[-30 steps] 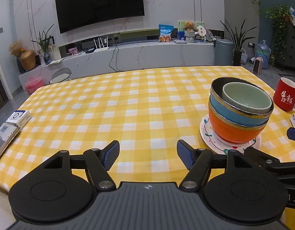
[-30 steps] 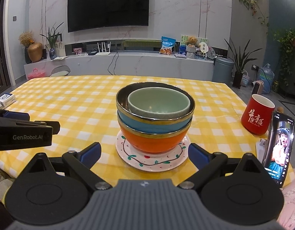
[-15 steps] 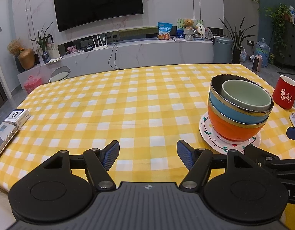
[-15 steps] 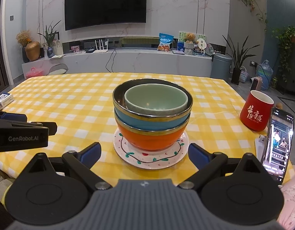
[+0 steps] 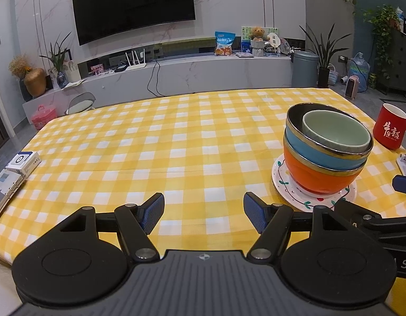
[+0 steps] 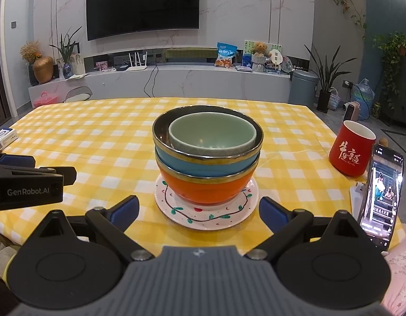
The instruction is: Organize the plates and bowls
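A pale green bowl (image 6: 212, 134) sits nested in a blue bowl (image 6: 203, 164), which sits in an orange bowl (image 6: 203, 191), all on a white plate (image 6: 203, 217) with a painted vine rim. The stack also shows at the right of the left wrist view, with the orange bowl (image 5: 318, 176) on the plate (image 5: 287, 192). My right gripper (image 6: 199, 210) is open and empty, just in front of the plate. My left gripper (image 5: 204, 212) is open and empty over bare cloth, left of the stack; it also shows in the right wrist view (image 6: 31, 181).
The table has a yellow checked cloth (image 5: 150, 144). A red mug (image 6: 351, 152) stands right of the stack, and a phone (image 6: 382, 200) leans at the near right edge. Small boxes (image 5: 23, 160) and a binder lie at the left edge.
Both grippers have drawn back slightly toward the table's near edge. The bowl stack has not moved and both grippers stay open.
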The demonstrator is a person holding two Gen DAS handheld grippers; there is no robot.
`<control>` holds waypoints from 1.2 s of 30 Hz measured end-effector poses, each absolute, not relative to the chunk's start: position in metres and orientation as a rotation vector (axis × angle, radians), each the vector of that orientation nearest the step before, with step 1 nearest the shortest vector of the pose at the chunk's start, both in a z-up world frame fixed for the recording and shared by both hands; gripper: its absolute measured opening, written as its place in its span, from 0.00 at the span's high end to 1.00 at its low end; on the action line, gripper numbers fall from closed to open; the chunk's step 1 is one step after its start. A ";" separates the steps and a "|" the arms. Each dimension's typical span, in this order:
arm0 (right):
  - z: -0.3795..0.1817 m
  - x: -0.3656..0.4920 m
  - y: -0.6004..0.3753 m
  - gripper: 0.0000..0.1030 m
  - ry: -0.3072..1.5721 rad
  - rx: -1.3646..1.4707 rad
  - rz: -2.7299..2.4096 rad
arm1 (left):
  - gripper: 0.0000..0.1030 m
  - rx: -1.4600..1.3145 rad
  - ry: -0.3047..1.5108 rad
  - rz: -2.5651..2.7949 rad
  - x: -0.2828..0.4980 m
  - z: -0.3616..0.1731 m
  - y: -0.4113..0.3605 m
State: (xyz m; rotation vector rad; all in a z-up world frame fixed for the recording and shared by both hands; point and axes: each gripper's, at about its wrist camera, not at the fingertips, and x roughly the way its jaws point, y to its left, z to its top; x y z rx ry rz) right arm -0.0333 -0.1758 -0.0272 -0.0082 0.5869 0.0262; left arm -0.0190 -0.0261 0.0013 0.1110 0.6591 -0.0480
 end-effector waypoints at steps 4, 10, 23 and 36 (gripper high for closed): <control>-0.028 -0.033 -0.177 0.07 0.591 -0.006 0.026 | 0.22 0.111 0.659 -0.048 -0.019 0.001 -0.026; -0.028 -0.033 -0.177 0.07 0.594 -0.006 0.025 | 0.22 0.114 0.660 -0.047 -0.019 0.002 -0.026; -0.030 -0.033 -0.177 0.07 0.600 -0.002 0.024 | 0.22 0.117 0.660 -0.049 -0.019 0.002 -0.027; -0.031 -0.033 -0.178 0.07 0.610 0.007 0.020 | 0.21 0.117 0.661 -0.049 -0.019 0.002 -0.028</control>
